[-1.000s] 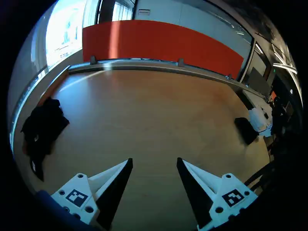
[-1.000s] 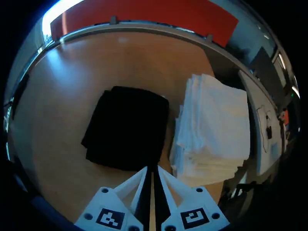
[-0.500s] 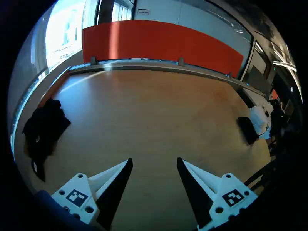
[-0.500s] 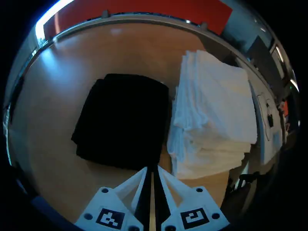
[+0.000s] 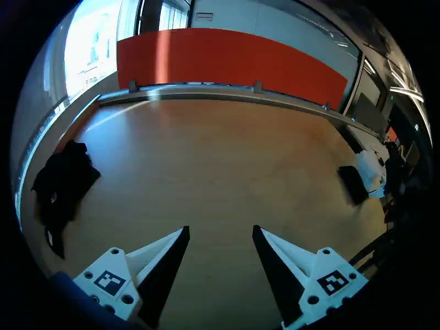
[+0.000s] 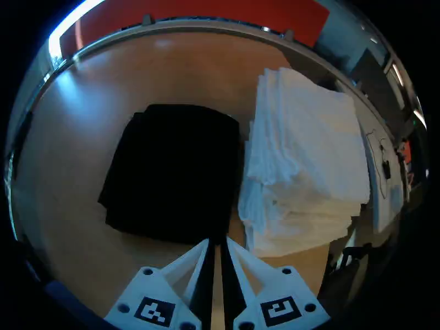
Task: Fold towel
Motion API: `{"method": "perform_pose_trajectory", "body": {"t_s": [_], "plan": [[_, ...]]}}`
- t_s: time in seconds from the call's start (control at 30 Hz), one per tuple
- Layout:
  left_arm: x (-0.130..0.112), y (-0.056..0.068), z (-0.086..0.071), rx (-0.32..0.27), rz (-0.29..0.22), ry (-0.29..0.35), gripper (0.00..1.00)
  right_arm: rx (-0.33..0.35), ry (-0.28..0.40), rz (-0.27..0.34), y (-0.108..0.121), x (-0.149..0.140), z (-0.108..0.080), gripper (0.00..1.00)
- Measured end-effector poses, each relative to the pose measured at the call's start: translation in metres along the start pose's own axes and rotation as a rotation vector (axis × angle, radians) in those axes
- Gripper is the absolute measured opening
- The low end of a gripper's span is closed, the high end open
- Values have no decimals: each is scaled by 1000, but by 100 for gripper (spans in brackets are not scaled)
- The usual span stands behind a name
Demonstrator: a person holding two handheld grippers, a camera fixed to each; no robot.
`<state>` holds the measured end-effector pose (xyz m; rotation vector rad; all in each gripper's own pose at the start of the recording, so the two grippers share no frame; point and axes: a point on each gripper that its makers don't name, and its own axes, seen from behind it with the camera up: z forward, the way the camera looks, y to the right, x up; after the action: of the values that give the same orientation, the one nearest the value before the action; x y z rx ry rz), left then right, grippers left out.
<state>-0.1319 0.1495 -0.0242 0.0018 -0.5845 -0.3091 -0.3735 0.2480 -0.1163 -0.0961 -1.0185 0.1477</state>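
Right gripper (image 6: 217,242) had its fingers drawn almost together, just a sliver of table (image 6: 66,165) between them, gripping nothing. Right off the tips lay the folded black towel (image 6: 170,170), flat on the wood, and just beside it, on its right, sat a stack of white towels (image 6: 308,176); whether the two touched, I couldn't tell. Over to the left gripper (image 5: 220,228): fingers spread wide, empty, above bare wood well short of anything. Out at its left, a crumpled dark cloth (image 5: 60,187) lay near the table edge. Beyond the far edge of the table stood a red panel (image 5: 231,58).
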Motion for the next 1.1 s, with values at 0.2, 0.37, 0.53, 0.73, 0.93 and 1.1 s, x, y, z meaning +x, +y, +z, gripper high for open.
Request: {"method": "perform_pose_trajectory", "body": {"t_s": [0.2, 0.37, 0.53, 0.73, 0.93, 1.1], "plan": [[0, 0, 1, 1, 2, -1, 84, -9, 4, 12, 4, 2, 1, 11], [1, 0, 0, 1, 4, 1, 84, -7, 8, 16, 3, 2, -1, 19], [2, -2, -1, 2, -1, 3, 84, -5, 18, 25, 2, 2, -6, 29], [2, -4, -2, 2, -4, 5, 84, 4, 43, 47, -2, 2, -15, 53], [2, -3, -3, -4, -2, 9, 84, 6, 69, 53, -8, 4, -24, 88], [3, -3, -4, -11, -3, 14, 84, 11, 85, 55, -16, 5, -30, 89]]}}
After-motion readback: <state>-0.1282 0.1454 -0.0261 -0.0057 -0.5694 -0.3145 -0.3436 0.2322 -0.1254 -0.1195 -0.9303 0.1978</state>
